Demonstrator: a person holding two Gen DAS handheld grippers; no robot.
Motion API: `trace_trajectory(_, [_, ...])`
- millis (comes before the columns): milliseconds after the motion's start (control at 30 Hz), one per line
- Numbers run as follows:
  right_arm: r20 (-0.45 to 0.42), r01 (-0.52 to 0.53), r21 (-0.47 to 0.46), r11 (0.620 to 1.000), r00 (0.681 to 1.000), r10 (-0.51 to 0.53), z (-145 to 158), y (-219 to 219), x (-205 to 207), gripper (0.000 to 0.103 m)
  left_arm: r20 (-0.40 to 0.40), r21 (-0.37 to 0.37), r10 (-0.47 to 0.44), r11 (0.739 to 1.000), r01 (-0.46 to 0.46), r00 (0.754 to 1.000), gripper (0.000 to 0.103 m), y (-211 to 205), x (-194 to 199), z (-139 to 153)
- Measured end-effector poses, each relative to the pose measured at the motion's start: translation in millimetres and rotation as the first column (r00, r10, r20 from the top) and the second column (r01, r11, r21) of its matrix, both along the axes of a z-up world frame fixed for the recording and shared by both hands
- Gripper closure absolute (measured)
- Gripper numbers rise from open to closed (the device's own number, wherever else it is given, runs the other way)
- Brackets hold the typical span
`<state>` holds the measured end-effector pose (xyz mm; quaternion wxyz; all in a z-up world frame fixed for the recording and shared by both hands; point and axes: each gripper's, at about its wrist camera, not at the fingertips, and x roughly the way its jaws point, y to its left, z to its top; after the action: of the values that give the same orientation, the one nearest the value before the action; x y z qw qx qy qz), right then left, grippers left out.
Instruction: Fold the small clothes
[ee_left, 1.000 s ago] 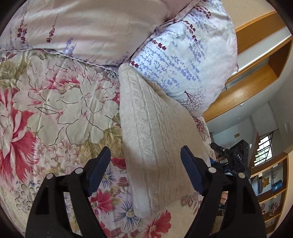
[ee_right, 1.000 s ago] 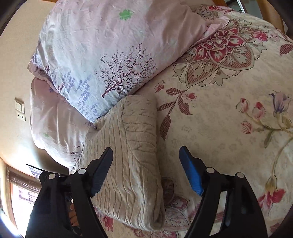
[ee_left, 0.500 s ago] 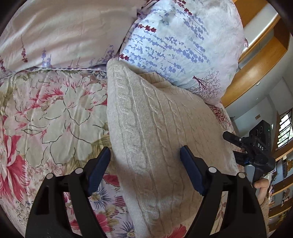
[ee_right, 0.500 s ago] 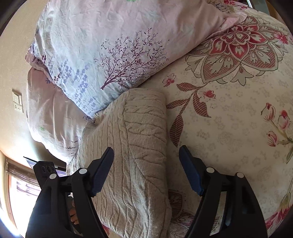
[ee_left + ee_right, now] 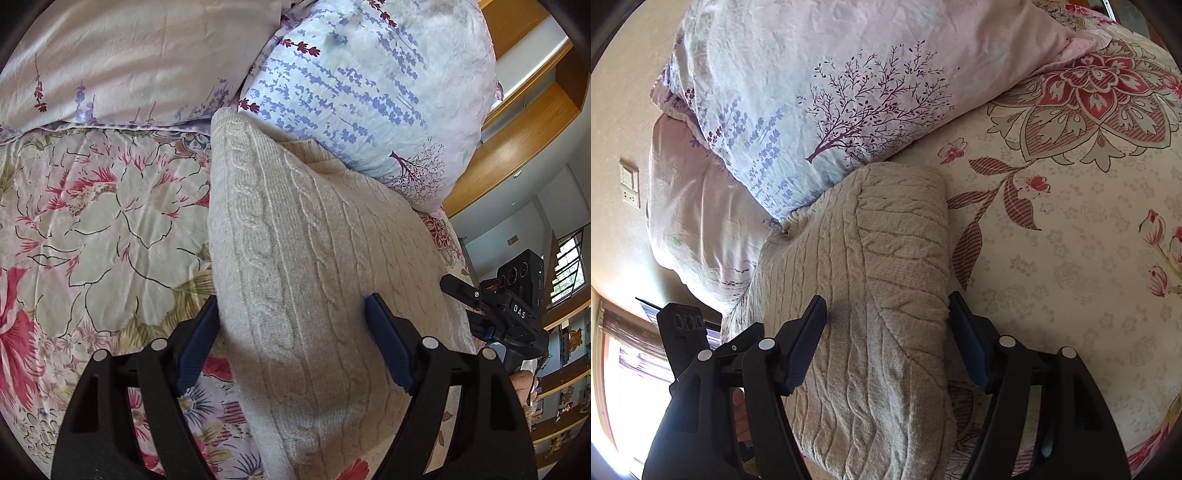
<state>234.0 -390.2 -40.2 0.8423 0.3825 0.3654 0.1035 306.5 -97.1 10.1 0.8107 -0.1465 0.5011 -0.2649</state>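
A: Where was the folded cream cable-knit sweater [image 5: 314, 280] seen?

B: It was laid on the floral bedspread [image 5: 92, 221], its far end pushed against the lavender-print pillow [image 5: 369, 81]. Its near end was cut off by the bottom of both views.

A: How was the left tool [image 5: 291, 325] found?

B: It was spread wide across the sweater's near part, one pad at the left edge, the other on the knit. No pinch could be made out, so it was taken as released.

A: And the right tool [image 5: 886, 321]?

B: Its jaws had just been closing, with the sweater's thick fold between them. The pads were seen at the fold's sides; whether it was truly clenched could not be told. Only a sliver of a hand [image 5: 738, 406] was visible behind it.
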Motion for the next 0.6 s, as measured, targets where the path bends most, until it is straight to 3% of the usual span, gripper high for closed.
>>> trace_trajectory(33, [0.0, -0.003, 0.0, 1.0, 1.0, 0.003, 0.0, 0.9, 0.3, 0.039, -0.009, -0.019, -0.003, 1.0, 0.003, 1.0, 0.024, 1.4, -0.3, -1.2])
trace_trajectory(67, [-0.008, -0.022, 0.017, 1.0, 1.0, 0.022, -2.3, 2.9, 2.5, 0.05, -0.024, -0.047, -0.009, 0.999, 0.008, 1.0, 0.025, 1.6, 0.8, -2.5])
trace_trajectory(200, [-0.004, -0.031, 0.03, 0.999, 0.999, 0.032, -5.6, 8.9, 5.8, 0.059, -0.028, -0.077, 0.001, 0.997, -0.003, 1.0, 0.029, 5.3, 1.9, -4.2])
trace_trajectory(400, [0.006, -0.032, 0.107, 0.994, 0.999, 0.031, -12.7, 9.4, 4.5, 0.067, -0.049, -0.178, 0.025, 0.984, -0.033, 0.999, 0.06, 27.8, 4.0, -10.5])
trace_trajectory(600, [0.016, -0.051, 0.125, 0.991, 0.999, 0.049, -8.8, 26.4, 6.6, 0.07, -0.056, -0.177, -0.002, 0.984, -0.008, 0.998, 0.065, 53.4, -5.3, -0.1])
